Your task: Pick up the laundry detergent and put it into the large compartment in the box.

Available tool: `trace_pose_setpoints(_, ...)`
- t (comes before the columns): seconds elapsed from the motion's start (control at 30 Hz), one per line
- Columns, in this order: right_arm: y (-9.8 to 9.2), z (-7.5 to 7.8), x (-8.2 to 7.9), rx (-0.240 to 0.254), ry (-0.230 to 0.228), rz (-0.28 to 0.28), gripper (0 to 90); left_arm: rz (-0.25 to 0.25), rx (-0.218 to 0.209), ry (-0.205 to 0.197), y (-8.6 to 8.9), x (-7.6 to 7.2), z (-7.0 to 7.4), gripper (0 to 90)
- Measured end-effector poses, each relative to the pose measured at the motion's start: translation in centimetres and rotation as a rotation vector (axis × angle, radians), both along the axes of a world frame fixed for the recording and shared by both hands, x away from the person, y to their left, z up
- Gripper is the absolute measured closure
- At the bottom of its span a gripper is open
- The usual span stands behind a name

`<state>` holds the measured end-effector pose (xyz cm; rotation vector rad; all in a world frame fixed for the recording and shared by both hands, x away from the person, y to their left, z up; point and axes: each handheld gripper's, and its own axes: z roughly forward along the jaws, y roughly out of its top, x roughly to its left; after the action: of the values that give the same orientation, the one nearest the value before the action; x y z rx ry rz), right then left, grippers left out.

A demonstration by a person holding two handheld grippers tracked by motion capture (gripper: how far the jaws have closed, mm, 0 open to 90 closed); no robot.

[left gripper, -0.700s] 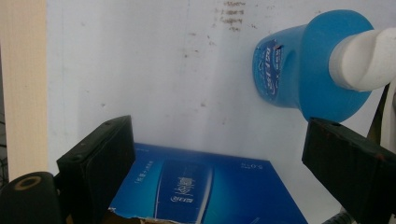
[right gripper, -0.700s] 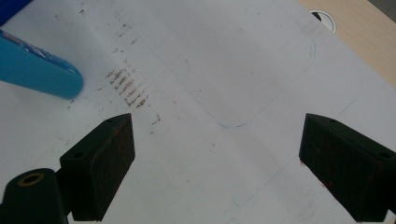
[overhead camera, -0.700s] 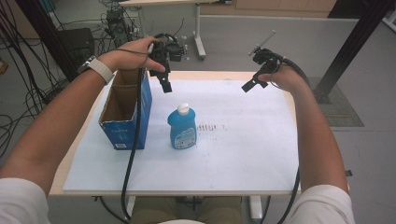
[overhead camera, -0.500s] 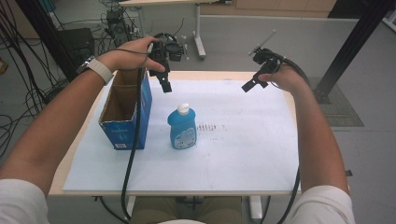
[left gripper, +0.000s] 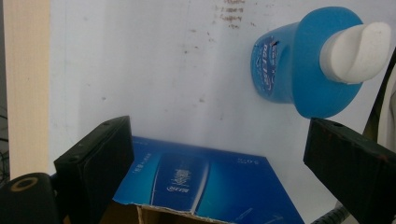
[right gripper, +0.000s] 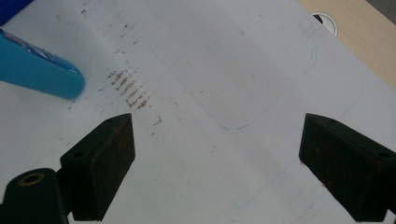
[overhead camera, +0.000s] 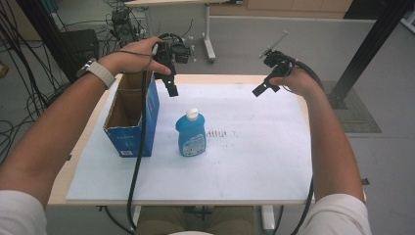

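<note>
Since the earlier pictures almost nothing has moved: both hands hang at the same places over the far side of the table (overhead camera: 88, 181), and the bottle and the box stand where they stood.

The left gripper (overhead camera: 171, 89) is in the air at about 11 o'clock from the bottle (overhead camera: 191, 134), above the far end of the box (overhead camera: 131, 117). Its jaws are wide apart with nothing between them. In the left gripper view, the blue bottle (left gripper: 299, 65) with its white cap stands upright on the white sheet (left gripper: 154, 70), and the blue side of the box (left gripper: 205, 182) lies below the jaws.

The right gripper (overhead camera: 260, 89) is at about 1 o'clock from the bottle, well apart from it, also in the air. Its jaws are spread and empty.

The bottle stands near the middle of the white sheet, just beside the box, which is at its 9 o'clock. Some brown marks (overhead camera: 220, 132) are at 3 o'clock of the bottle.
</note>
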<state>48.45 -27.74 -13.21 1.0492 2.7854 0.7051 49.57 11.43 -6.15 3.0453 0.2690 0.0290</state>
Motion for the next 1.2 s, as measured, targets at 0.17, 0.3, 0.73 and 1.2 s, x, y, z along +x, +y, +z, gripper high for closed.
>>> trace_pose_setpoints(0.17, -0.2, 0.0, -0.2, 0.004, -0.007, 0.0, 10.7, 0.019, 0.0, 0.002, 0.0, 0.0, 0.0, 8.0)
trace_pose_setpoints(0.3, -0.4, 0.1, -0.2, -0.002, -0.002, -0.004, 11.0, 0.04, -0.02, 0.024, 0.3, 0.1, 0.3, 8.1)
trace_pose_setpoints(0.73, -0.6, 0.2, -0.4, -0.001, -0.006, -0.012, 11.0, 0.1, -0.011, 0.054, -0.8, -1.3, 1.4, 7.1)
trace_pose_setpoints(1.2, -0.4, 0.2, -0.5, -0.001, -0.006, -0.006, 11.0, 0.173, -0.012, 0.057, -2.0, -3.1, 1.7, 7.3)
